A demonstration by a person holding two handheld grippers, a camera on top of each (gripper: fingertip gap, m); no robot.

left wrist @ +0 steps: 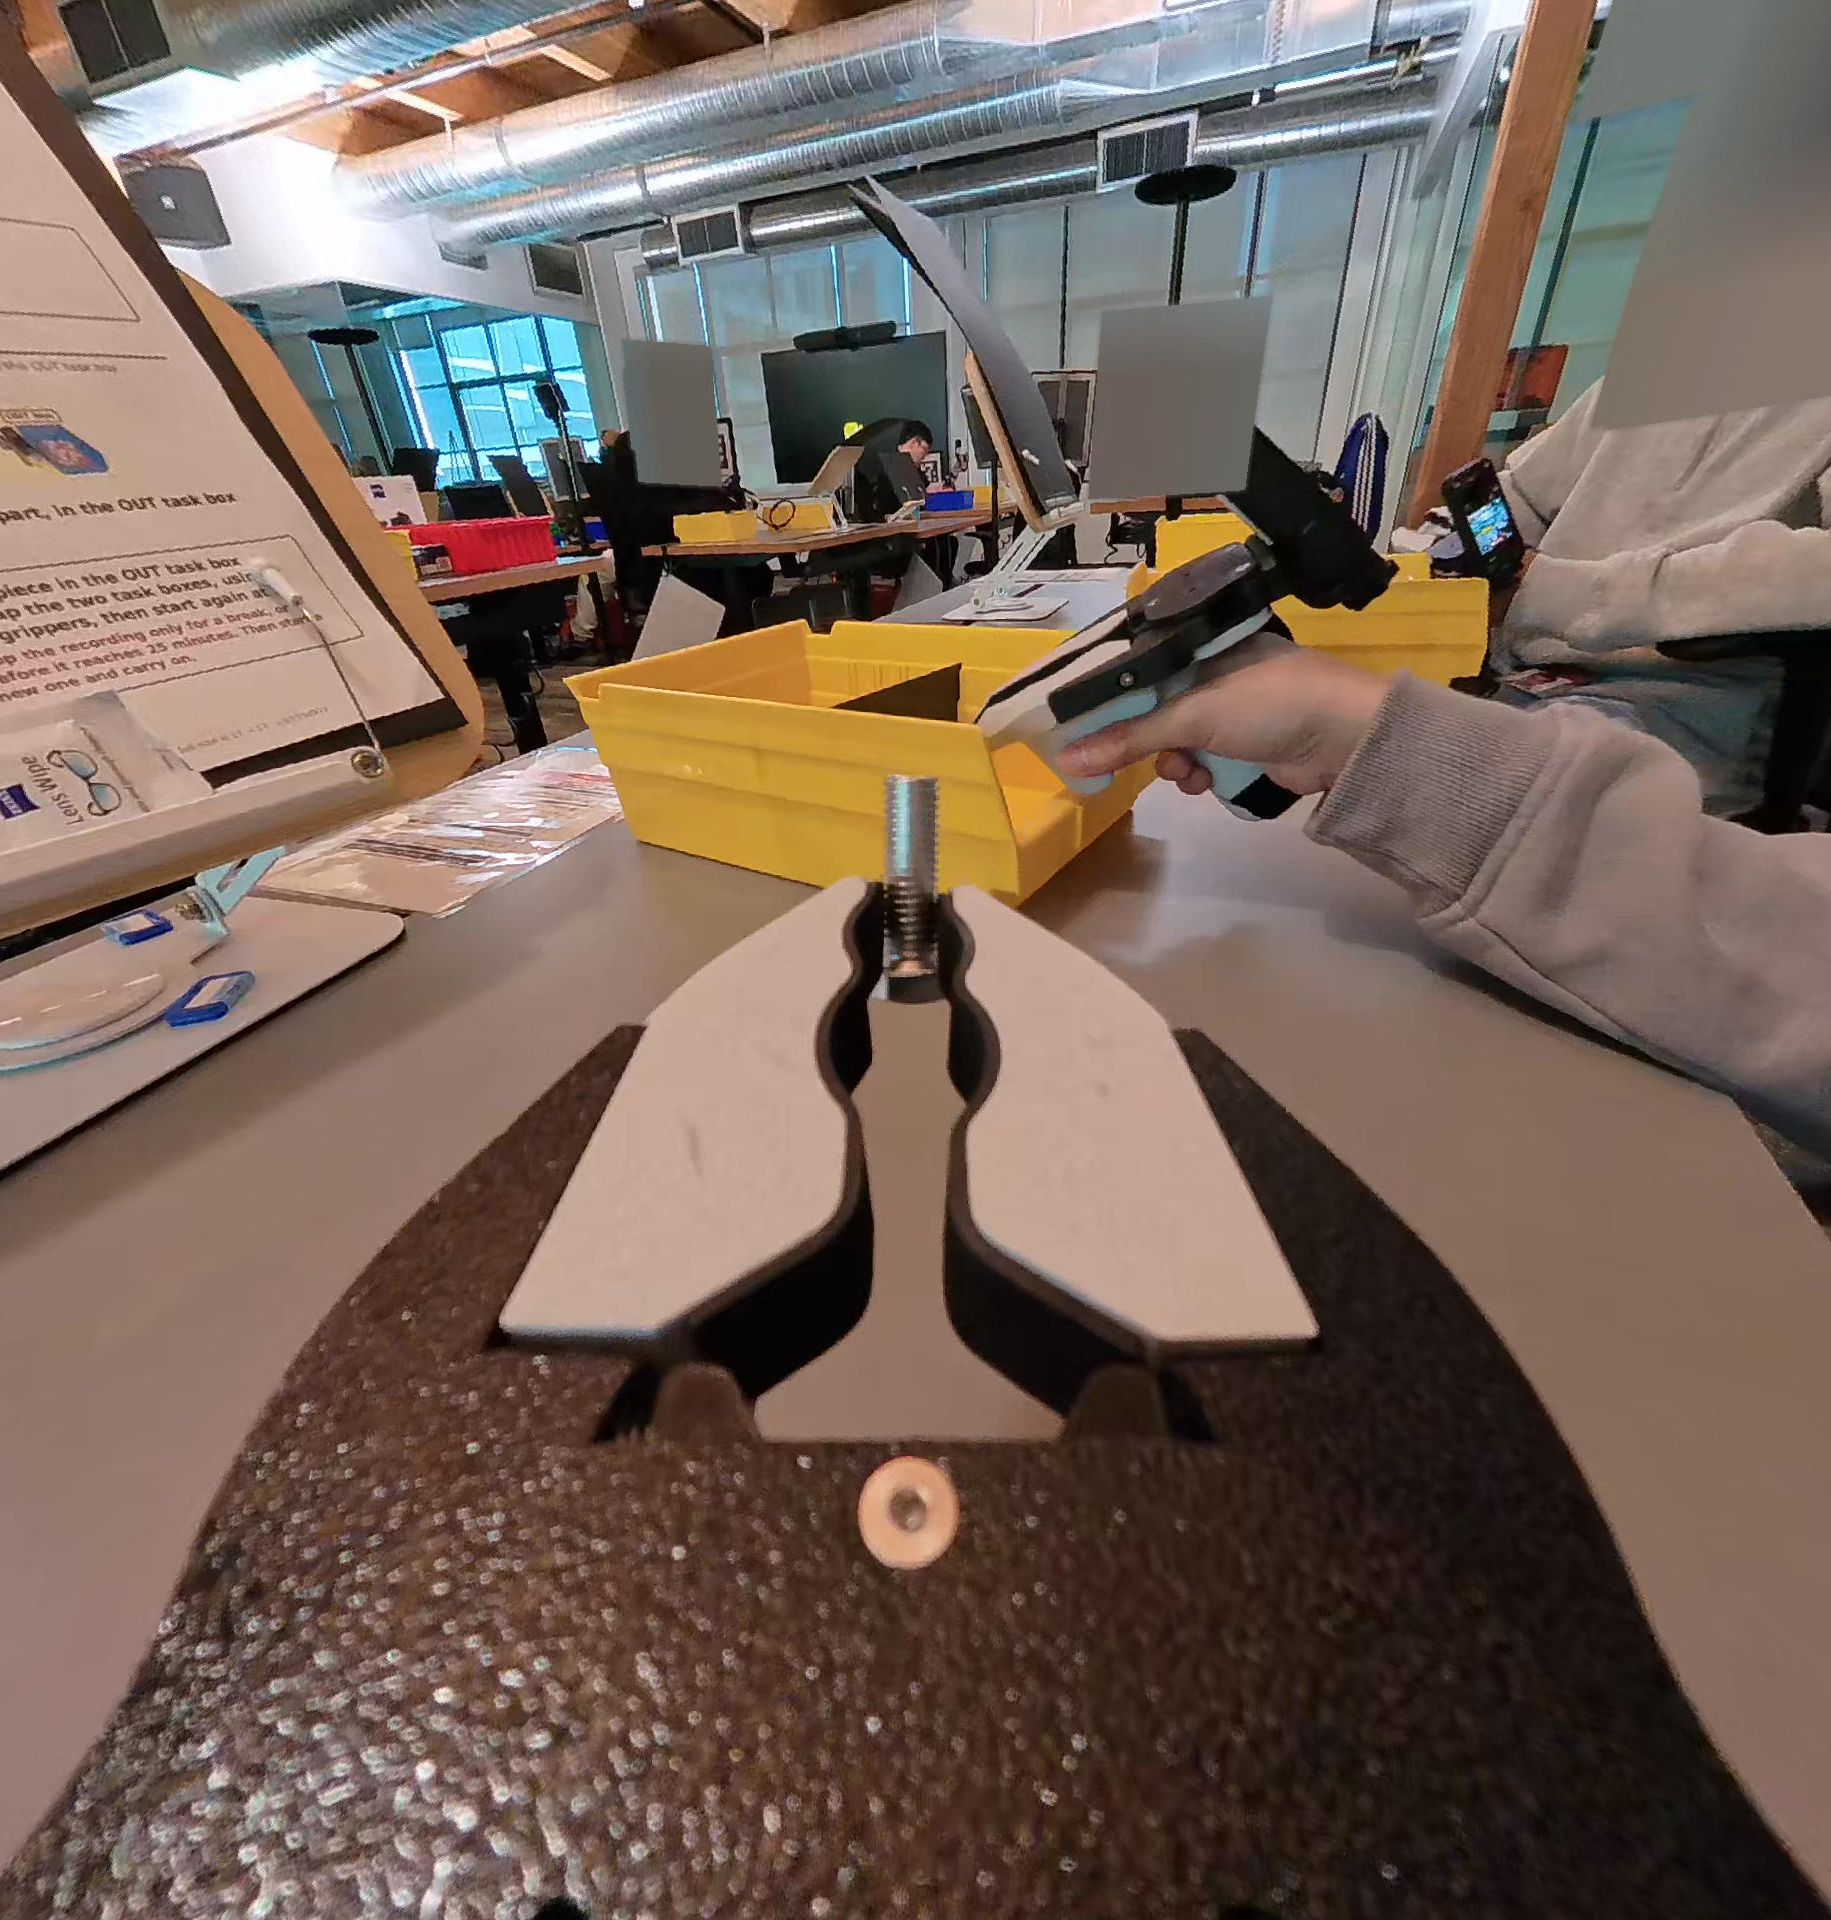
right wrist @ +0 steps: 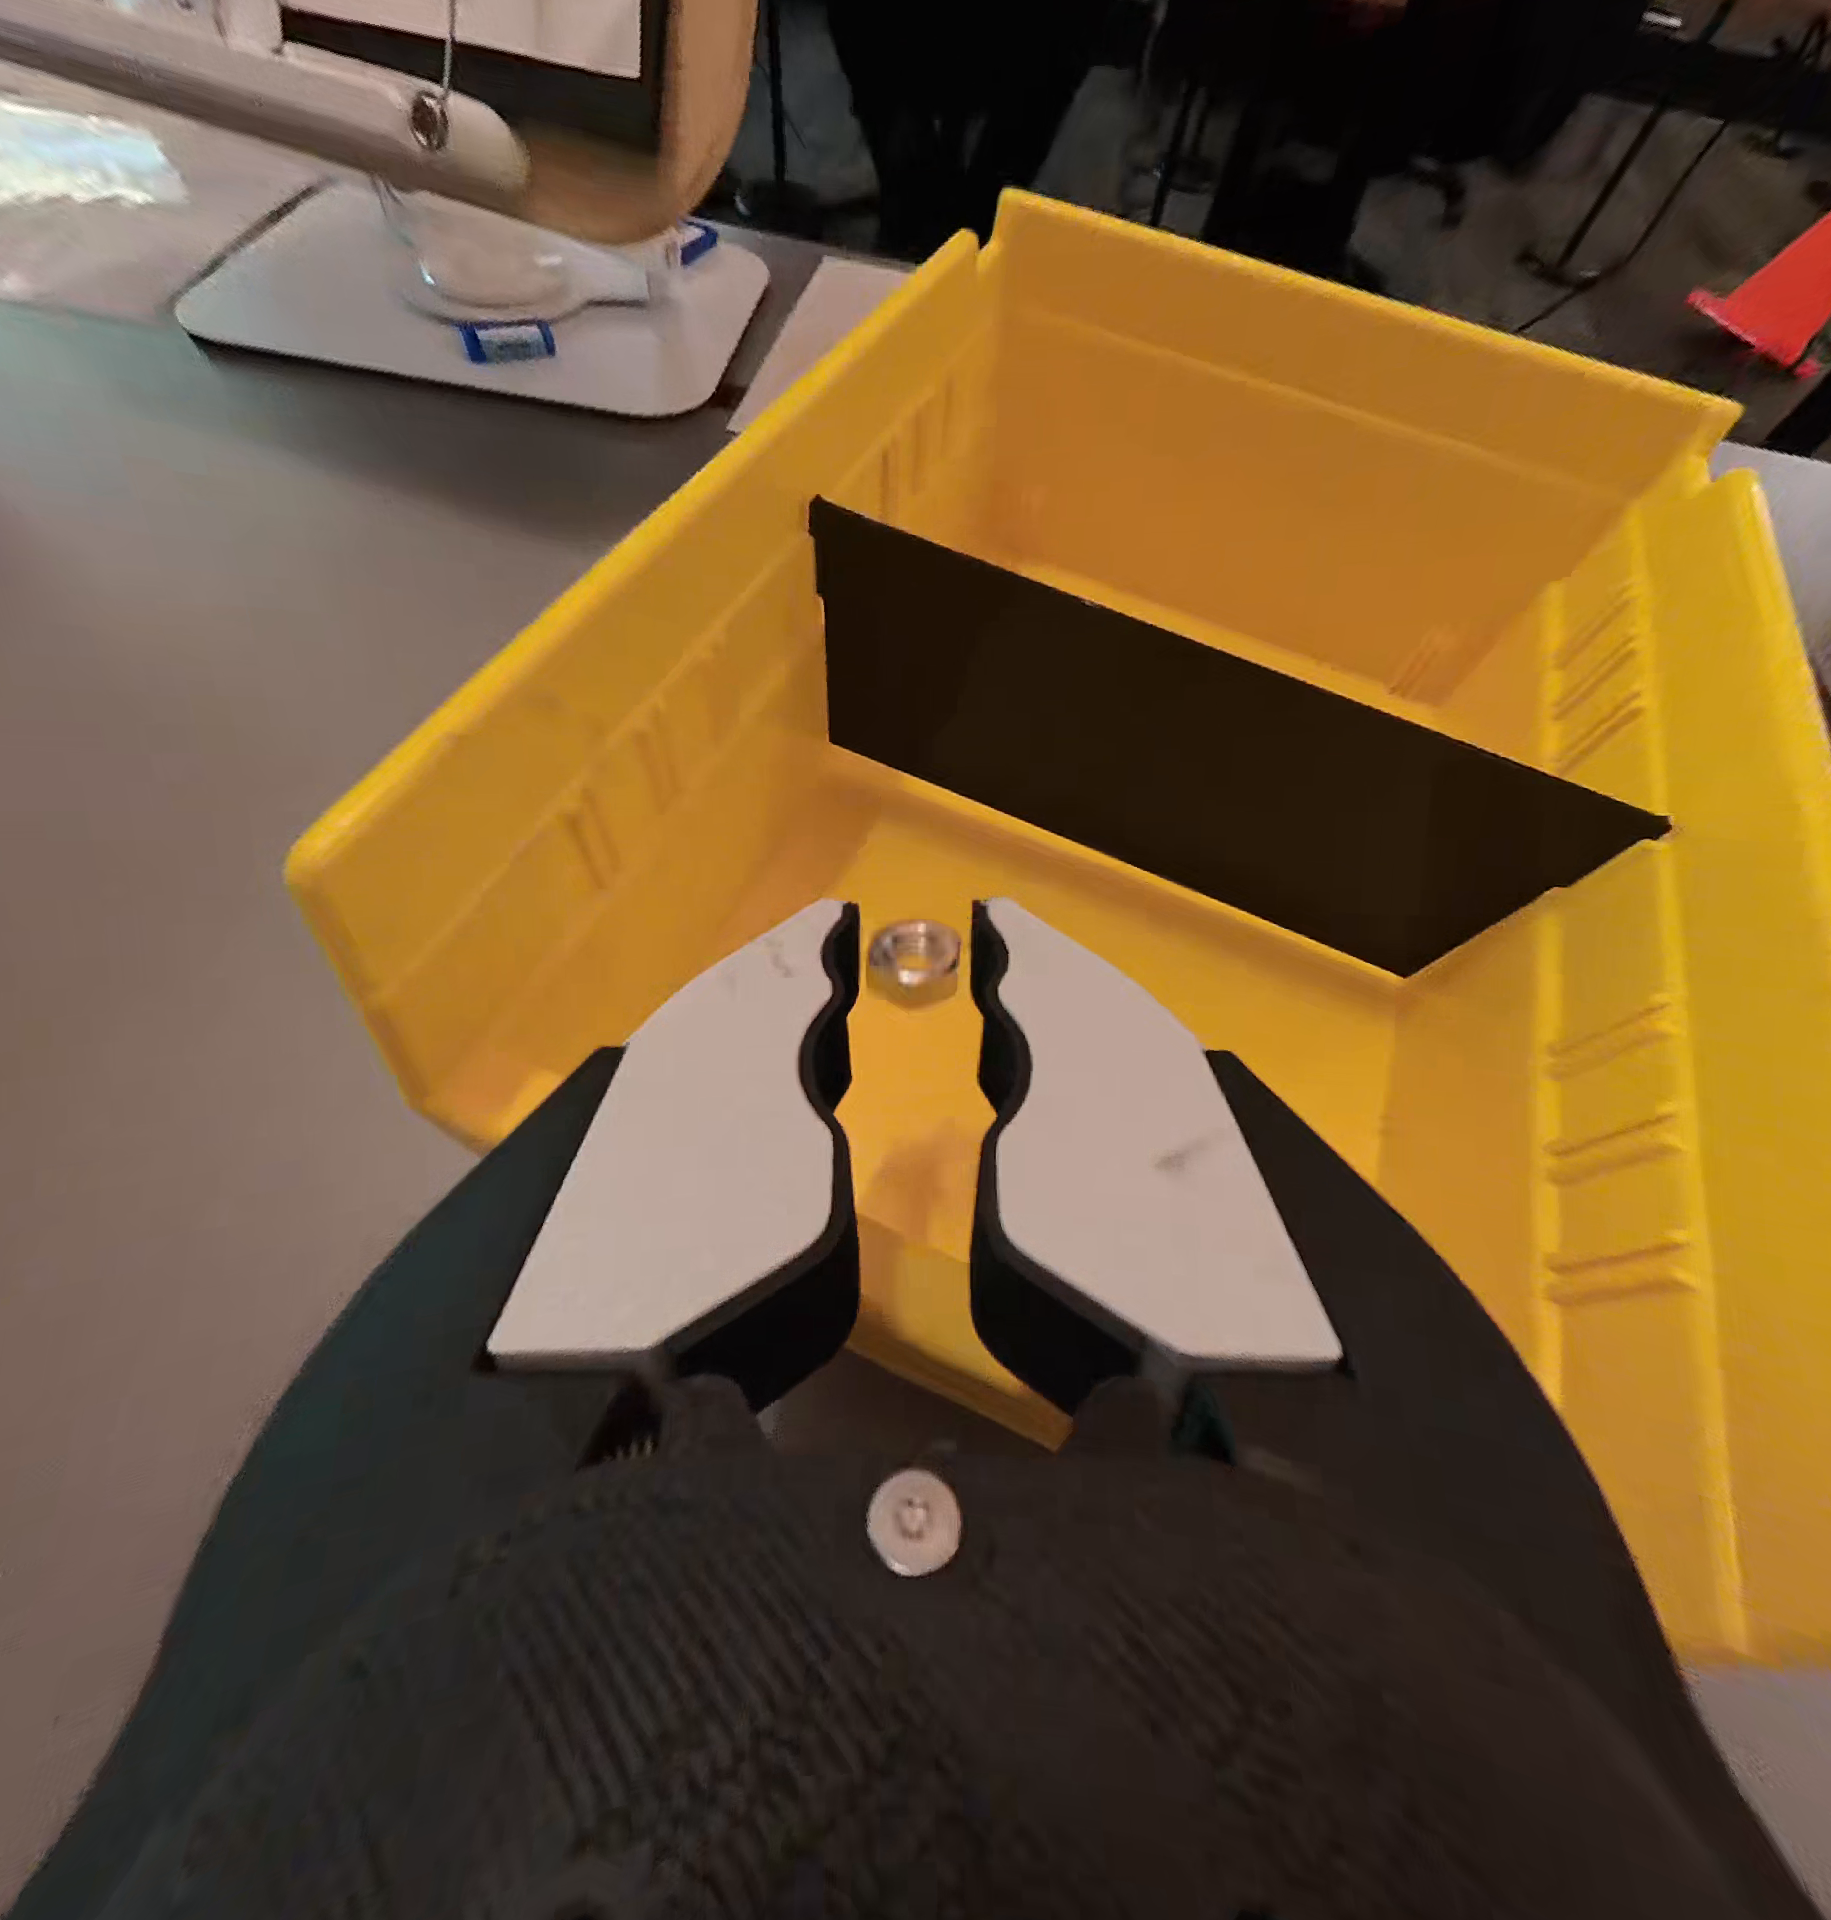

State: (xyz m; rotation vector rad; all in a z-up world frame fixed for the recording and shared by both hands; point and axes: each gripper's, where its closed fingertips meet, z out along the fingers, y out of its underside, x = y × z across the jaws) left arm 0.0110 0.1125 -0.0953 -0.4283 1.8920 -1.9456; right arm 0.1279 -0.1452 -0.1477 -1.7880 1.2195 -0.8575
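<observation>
My left gripper (left wrist: 911,896) is shut on a silver threaded bolt (left wrist: 913,831). Its fingertips clamp the lower shank, and the threaded end sticks out past them above the grey table (left wrist: 475,1091). My right gripper (right wrist: 911,914) is open inside the near compartment of a yellow bin (right wrist: 578,831). A small silver hex nut (right wrist: 912,961) sits between its fingertips with a thin gap on each side, over the bin floor. A black divider (right wrist: 1202,748) splits the bin. In the left wrist view, a hand holds the right gripper (left wrist: 1015,707) tilted down into the bin (left wrist: 786,769).
A document stand with a printed sheet (left wrist: 163,520) and its white base (left wrist: 163,997) are at the left. Papers in a clear sleeve (left wrist: 454,831) lie beside the bin. A second yellow bin (left wrist: 1410,623) stands behind. A grey sleeve (left wrist: 1617,914) crosses the right side. An orange cone (right wrist: 1804,281) is on the floor. There is about 30 centimeters between the tips of the two grippers.
</observation>
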